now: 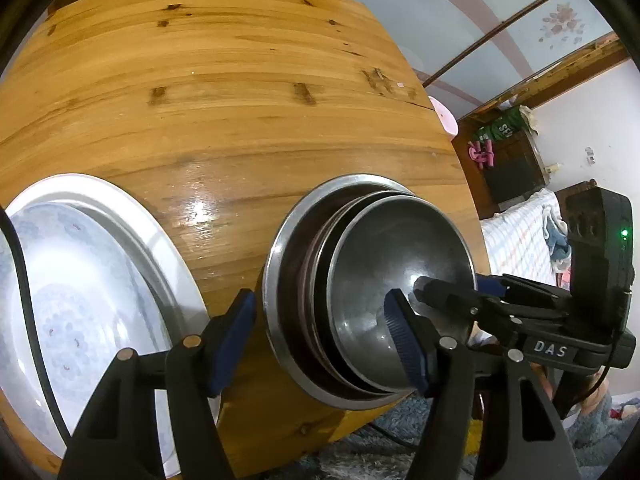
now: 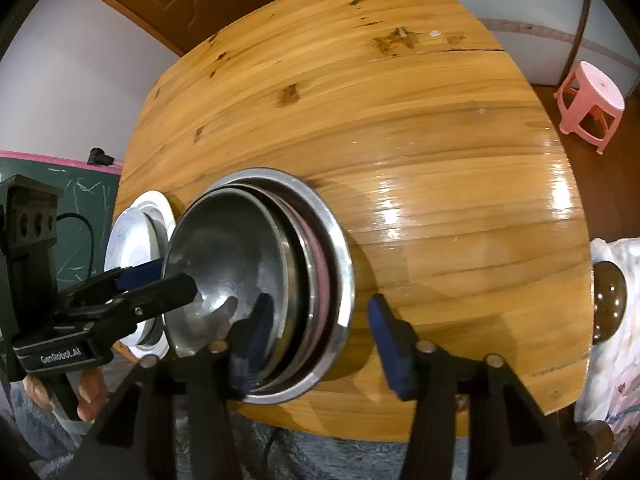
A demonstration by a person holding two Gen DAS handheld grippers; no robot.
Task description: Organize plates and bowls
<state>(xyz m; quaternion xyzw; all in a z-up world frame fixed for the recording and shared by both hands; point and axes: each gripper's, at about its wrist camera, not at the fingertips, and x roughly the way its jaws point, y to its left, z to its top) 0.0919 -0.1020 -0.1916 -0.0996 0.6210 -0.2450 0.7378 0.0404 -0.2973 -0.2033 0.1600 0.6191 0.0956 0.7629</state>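
Note:
A nested stack of steel bowls [image 1: 360,280] [image 2: 260,264] sits near the front edge of the wooden table [image 1: 240,100] [image 2: 420,140]. My left gripper [image 1: 320,336] straddles the stack's left wall. One pad is inside the top bowl and the other outside the outer rim, with a strip of wood showing between, so it is open. My right gripper [image 2: 322,342] straddles the right wall the same way and is open. Each gripper shows in the other's view [image 1: 460,286] [image 2: 160,278]. To the left, a patterned plate [image 1: 80,300] [image 2: 128,240] rests on a white plate [image 1: 160,240].
A pink stool [image 2: 592,100] [image 1: 446,116] stands beyond the table's far right. A green board [image 2: 60,208] is at the left, a bed [image 1: 520,236] to the right. A hand [image 2: 88,396] holds the left gripper's handle. A black cable [image 1: 24,280] crosses the plates.

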